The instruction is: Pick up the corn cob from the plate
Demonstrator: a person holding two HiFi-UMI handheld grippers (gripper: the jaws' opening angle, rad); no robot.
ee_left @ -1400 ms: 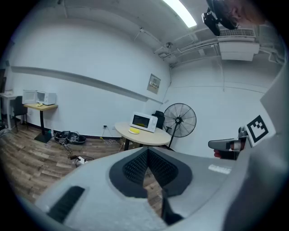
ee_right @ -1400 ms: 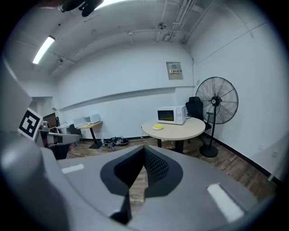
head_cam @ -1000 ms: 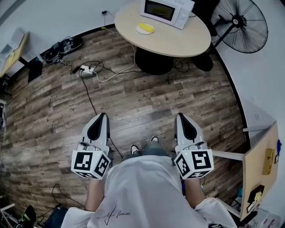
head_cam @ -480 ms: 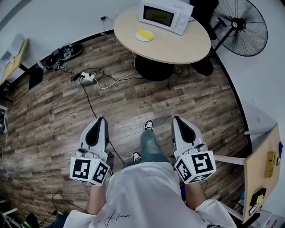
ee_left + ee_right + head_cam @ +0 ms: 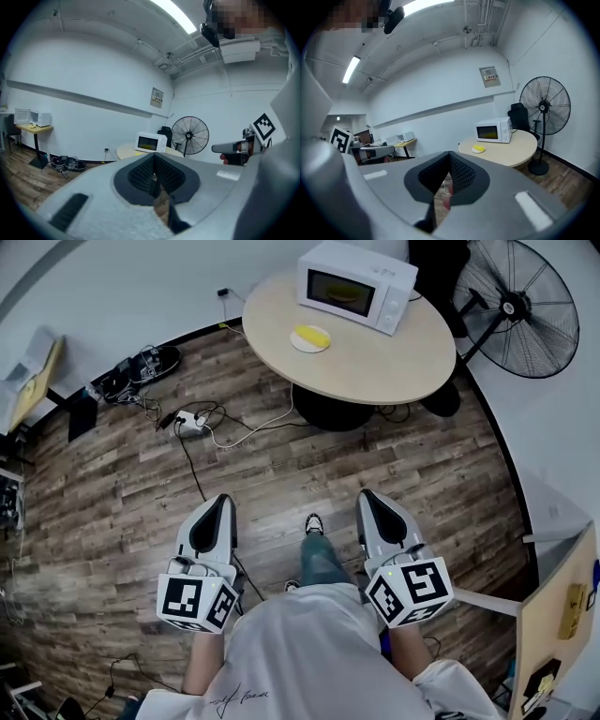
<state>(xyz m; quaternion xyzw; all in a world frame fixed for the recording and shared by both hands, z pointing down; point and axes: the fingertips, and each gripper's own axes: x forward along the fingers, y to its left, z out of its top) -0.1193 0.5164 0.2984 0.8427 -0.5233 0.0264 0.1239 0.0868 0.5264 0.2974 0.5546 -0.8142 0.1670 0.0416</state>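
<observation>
Stepping forward, my left claw (image 5: 220,502) and right claw (image 5: 367,500), both closed and empty, have come nearer the bench (image 5: 384,367), where the corn cob (image 5: 312,336) lies on its plate (image 5: 296,342) beside the microwave (image 5: 357,285).

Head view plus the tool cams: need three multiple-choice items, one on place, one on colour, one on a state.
1. Where is the plate with the corn cob?
A. On the floor
B. On the round table, near the microwave
C. Inside the microwave

2. What colour is the corn cob?
A. Green
B. Red
C. Yellow

3. How is the right tool?
A. Shut, empty
B. Shut on the corn cob
C. Wide open

Answers: 1 B, the plate sits on the tabletop by the microwave. 2 C, it shows yellow on the plate. 3 A, its jaws meet with nothing between them, and the cob is far off on the table.
</observation>
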